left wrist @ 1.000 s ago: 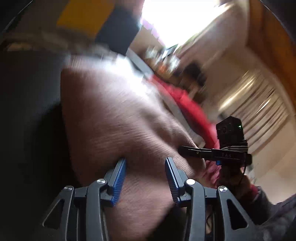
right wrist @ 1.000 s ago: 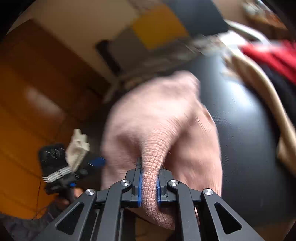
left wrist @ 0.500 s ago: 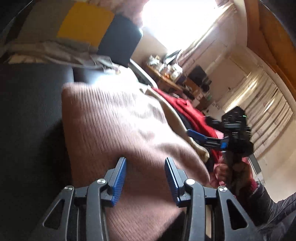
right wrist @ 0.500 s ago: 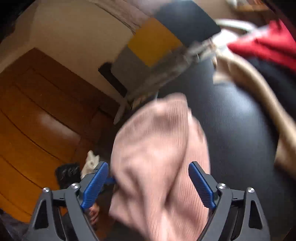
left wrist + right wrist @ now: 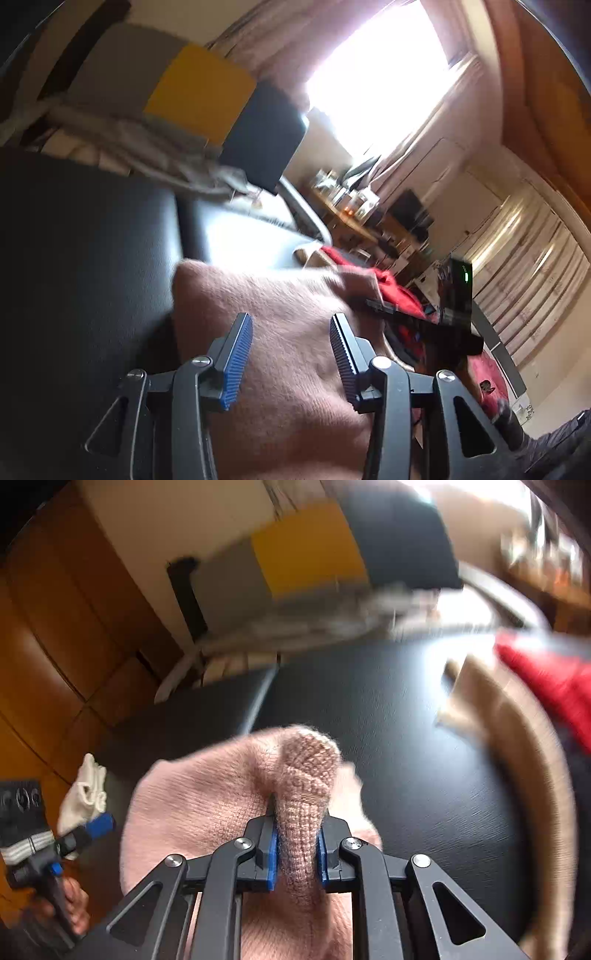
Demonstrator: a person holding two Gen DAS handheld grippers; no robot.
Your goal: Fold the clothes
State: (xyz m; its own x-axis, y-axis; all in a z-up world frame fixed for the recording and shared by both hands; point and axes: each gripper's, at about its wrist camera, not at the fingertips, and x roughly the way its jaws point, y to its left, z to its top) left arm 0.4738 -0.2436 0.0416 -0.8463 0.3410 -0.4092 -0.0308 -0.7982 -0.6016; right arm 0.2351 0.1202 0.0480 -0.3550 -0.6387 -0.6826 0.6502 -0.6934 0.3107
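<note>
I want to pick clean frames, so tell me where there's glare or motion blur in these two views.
Left wrist view: window blown out, glare on the black surface, pink sweater soft. Right wrist view: background and red garment smeared, knit in the right gripper sharp.

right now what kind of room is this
Probably a lived-in home room: a bright curtained window, a cluttered desk, and sweaters heaped on a black padded surface, one red sweater.
</note>
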